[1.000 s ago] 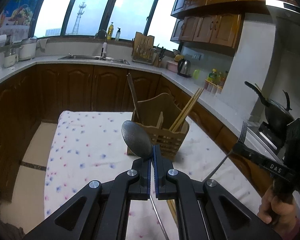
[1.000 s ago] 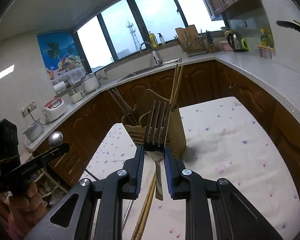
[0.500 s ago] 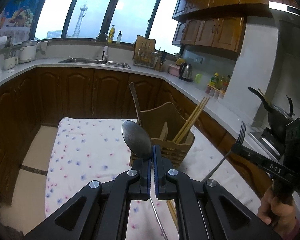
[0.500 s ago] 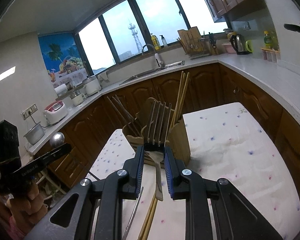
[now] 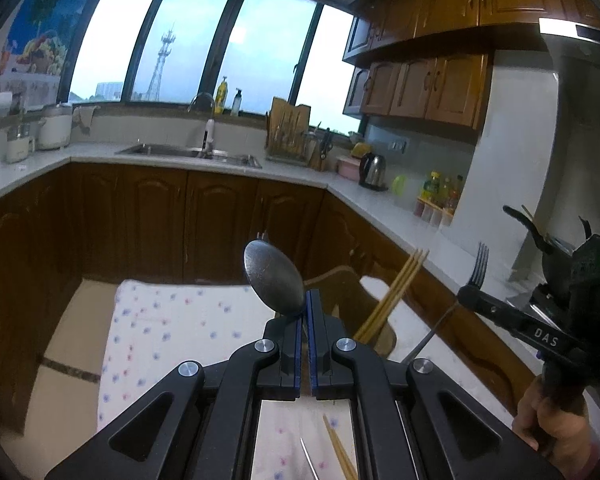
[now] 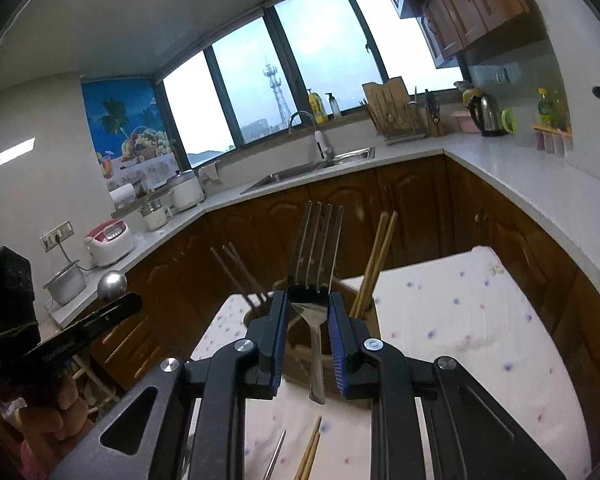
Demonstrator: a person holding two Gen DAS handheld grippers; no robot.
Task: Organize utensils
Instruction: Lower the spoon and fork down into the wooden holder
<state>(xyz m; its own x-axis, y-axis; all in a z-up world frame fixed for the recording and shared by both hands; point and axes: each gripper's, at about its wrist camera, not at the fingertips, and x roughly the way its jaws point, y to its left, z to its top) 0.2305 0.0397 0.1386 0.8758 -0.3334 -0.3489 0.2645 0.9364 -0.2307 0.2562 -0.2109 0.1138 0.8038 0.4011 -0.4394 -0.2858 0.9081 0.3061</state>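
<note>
My left gripper [image 5: 307, 304] is shut on a metal spoon [image 5: 274, 277], bowl upward, held above the table. My right gripper [image 6: 307, 310] is shut on a metal fork [image 6: 315, 248], tines up; it also shows in the left wrist view [image 5: 466, 294] with the fork [image 5: 477, 267]. The wooden utensil holder [image 5: 342, 280] stands on the flowered tablecloth [image 5: 168, 328] just beyond both grippers, with light chopsticks [image 5: 396, 292] in it. In the right wrist view the holder [image 6: 300, 336] is largely hidden behind the jaws, with light chopsticks [image 6: 376, 264] and dark chopsticks [image 6: 236, 272].
Loose chopsticks [image 5: 340, 454] and a metal handle [image 5: 310, 460] lie on the cloth below the grippers. Kitchen counter with sink [image 5: 188, 152], kettle [image 5: 374, 170] and a black wok [image 5: 540, 236] surrounds the table. Dark cabinets [image 5: 152, 220] stand behind.
Both grippers have risen and tilted upward with spoon and fork; the holder and tablecloth have dropped lower in both views and are more hidden by the jaws.
</note>
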